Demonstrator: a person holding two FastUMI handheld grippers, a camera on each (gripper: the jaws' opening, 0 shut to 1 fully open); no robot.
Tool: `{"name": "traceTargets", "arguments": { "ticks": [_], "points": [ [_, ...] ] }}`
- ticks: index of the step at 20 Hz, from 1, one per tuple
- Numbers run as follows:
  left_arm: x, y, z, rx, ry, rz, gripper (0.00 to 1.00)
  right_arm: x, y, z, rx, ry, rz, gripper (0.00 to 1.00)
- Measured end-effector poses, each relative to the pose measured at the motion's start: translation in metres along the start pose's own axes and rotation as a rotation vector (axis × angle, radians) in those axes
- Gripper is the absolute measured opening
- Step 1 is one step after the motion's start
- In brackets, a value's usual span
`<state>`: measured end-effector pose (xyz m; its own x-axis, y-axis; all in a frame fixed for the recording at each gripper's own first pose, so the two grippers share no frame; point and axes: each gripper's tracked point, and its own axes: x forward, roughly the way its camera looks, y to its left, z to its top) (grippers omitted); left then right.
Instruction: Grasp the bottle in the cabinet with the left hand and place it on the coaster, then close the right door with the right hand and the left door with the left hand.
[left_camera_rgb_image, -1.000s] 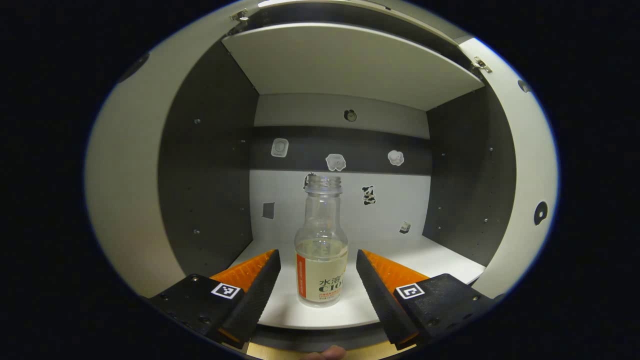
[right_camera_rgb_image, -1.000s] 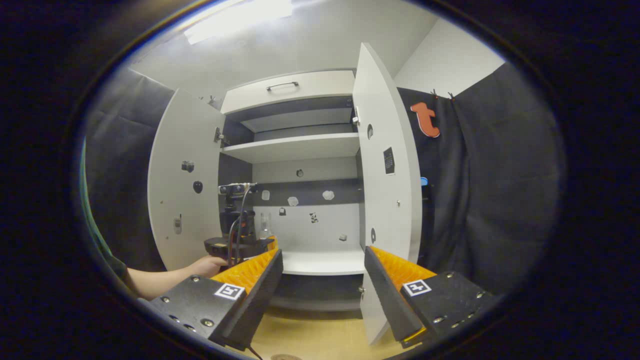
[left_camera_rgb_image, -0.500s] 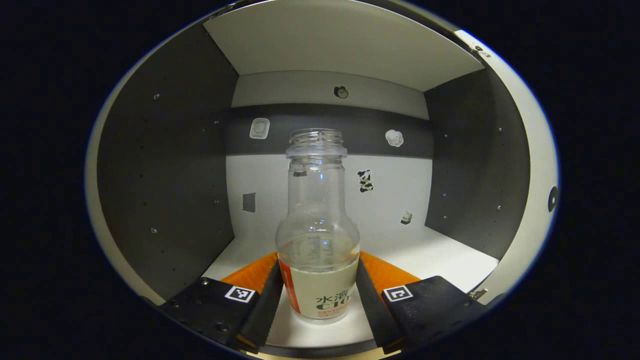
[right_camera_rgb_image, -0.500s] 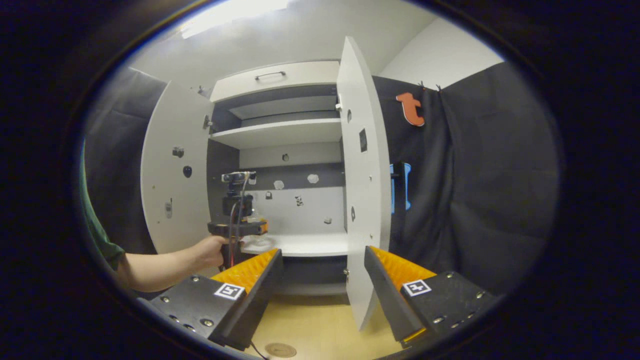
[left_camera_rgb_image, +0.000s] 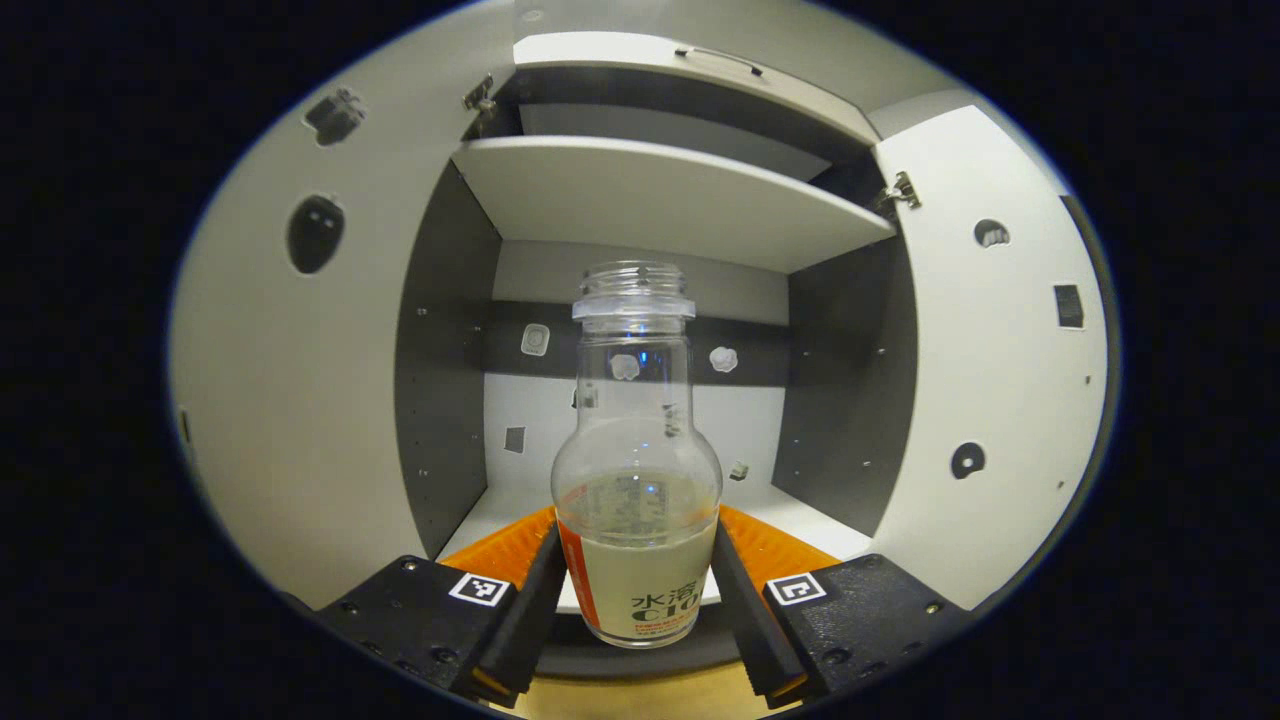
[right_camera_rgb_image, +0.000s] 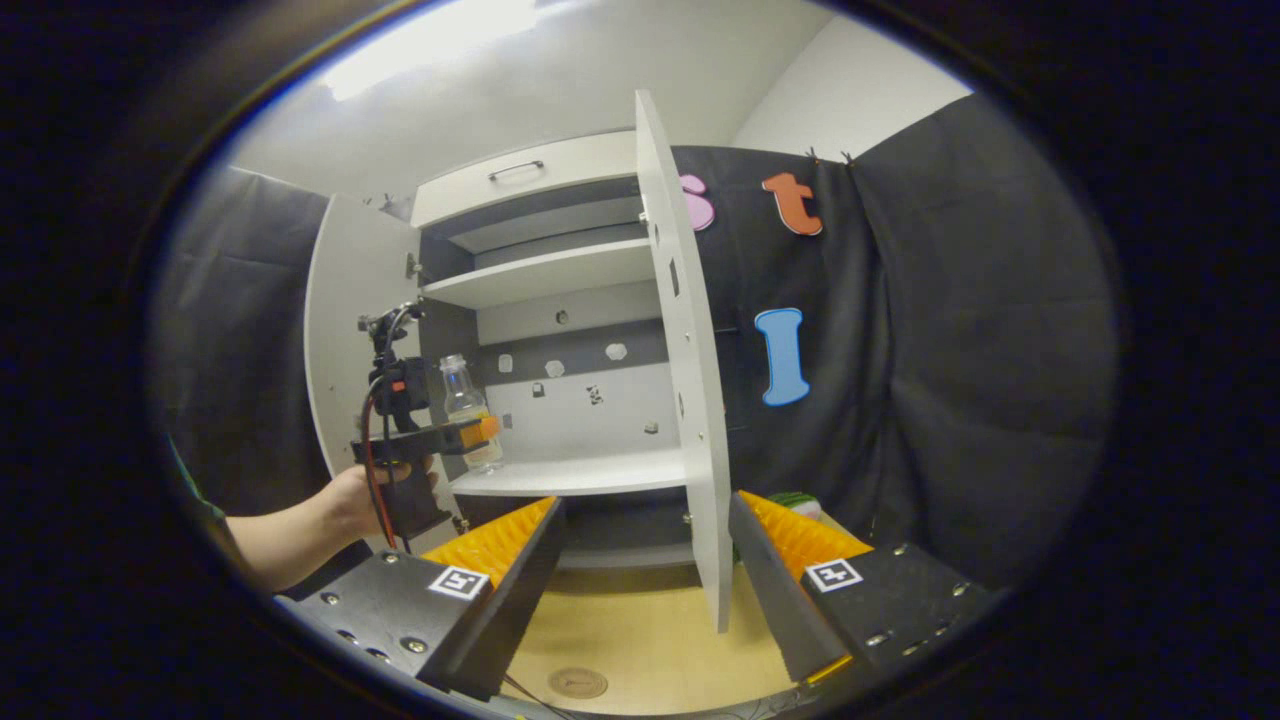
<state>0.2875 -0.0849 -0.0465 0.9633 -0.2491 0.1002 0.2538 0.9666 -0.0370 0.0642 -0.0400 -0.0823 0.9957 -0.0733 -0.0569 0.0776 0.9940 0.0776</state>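
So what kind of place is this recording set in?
Probably a staged recording booth, not a real kitchen: black cloth hangs as the wall beside a white cabinet with both doors open, on a wooden floor.

A staged recording booth, not a lived-in home; black cloth (right_camera_rgb_image: 950, 380) drapes the wall beside a lone white cabinet (right_camera_rgb_image: 560, 290) whose shelves are nearly bare; small stickers (left_camera_rgb_image: 723, 358) dot its back panel; a pale wooden floor (right_camera_rgb_image: 640, 640) lies below; strip light (right_camera_rgb_image: 430, 60) overhead.

Left gripper (left_camera_rgb_image: 638, 590) jaws clamped together; right gripper (right_camera_rgb_image: 645, 570) jaws spread wide.
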Motion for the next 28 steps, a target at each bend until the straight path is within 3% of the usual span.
{"name": "traceTargets", "arguments": {
  "ticks": [5,8,13,18,22,23,24,28],
  "points": [
    [-0.084,-0.039,-0.028,-0.024,-0.016,-0.063,0.78,-0.032,0.006,-0.009,-0.012,0.032,0.073,0.99],
    [-0.126,-0.065,-0.075,-0.017,0.038,-0.110,0.78,-0.048,0.006,-0.009,-0.041,0.019,0.114,0.99],
    [-0.172,-0.093,-0.159,-0.002,0.090,-0.114,0.79,-0.059,-0.008,-0.010,-0.037,-0.006,0.125,0.99],
    [-0.193,-0.117,-0.237,0.107,0.120,-0.178,0.79,-0.061,-0.028,-0.019,-0.057,-0.002,0.095,0.99],
    [-0.199,-0.129,-0.291,0.133,0.160,-0.244,0.79,-0.057,-0.033,-0.029,-0.084,0.012,0.100,0.99],
    [-0.199,-0.129,-0.299,0.138,0.166,-0.251,0.79,-0.055,-0.033,-0.032,-0.086,0.018,0.101,0.94],
    [-0.196,-0.129,-0.307,0.147,0.168,-0.256,0.80,-0.052,-0.032,-0.036,-0.077,0.029,0.105,1.00],
    [-0.190,-0.123,-0.340,0.154,0.223,-0.266,0.79,-0.037,-0.041,-0.052,-0.036,0.080,0.080,0.99]
  ]
}}
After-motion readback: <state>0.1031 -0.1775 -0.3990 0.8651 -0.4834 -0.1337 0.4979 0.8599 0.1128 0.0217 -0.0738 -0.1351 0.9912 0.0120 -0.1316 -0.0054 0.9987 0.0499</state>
